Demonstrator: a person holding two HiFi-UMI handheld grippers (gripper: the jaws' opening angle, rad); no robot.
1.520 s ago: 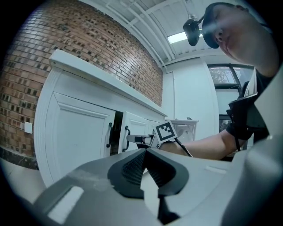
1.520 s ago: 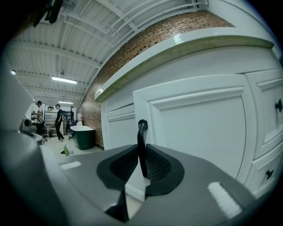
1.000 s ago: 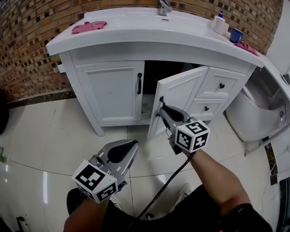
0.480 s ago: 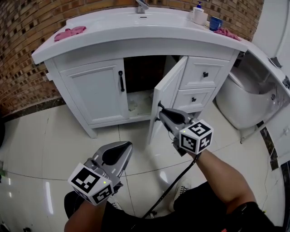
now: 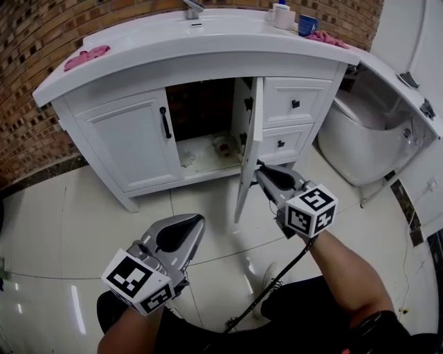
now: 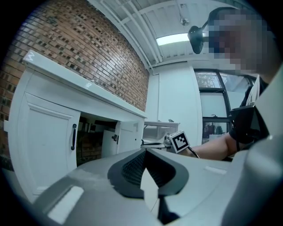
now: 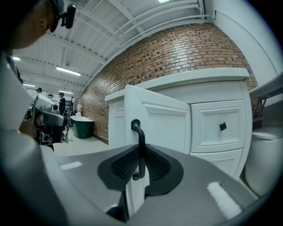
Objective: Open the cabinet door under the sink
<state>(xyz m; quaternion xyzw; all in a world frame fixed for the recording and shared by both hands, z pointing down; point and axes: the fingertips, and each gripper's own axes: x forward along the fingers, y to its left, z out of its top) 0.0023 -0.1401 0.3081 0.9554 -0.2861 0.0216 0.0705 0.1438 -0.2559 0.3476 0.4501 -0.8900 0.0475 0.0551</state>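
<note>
The white vanity (image 5: 208,43) has two doors under the sink. Its left door (image 5: 128,145) is shut, with a black handle (image 5: 165,122). The right door (image 5: 248,138) stands swung far out, edge-on in the head view, and the dark cabinet inside (image 5: 204,131) shows. My right gripper (image 5: 261,169) has that door's black handle (image 7: 140,141) between its pads; the jaws are closing on it (image 7: 140,154). My left gripper (image 5: 196,221) hangs low over the floor tiles, left of the open door, shut with nothing in it (image 6: 145,155).
Two drawers (image 5: 294,104) sit to the right of the open door. A white toilet (image 5: 356,138) stands close on the right. On the counter lie a pink cloth (image 5: 86,57), a white cup (image 5: 280,15) and a blue cup (image 5: 306,25). A brick wall (image 5: 28,55) runs behind.
The right door has swung from half open to wide open as my right gripper drew its handle outward. The left gripper has drifted only slightly over the floor.
</note>
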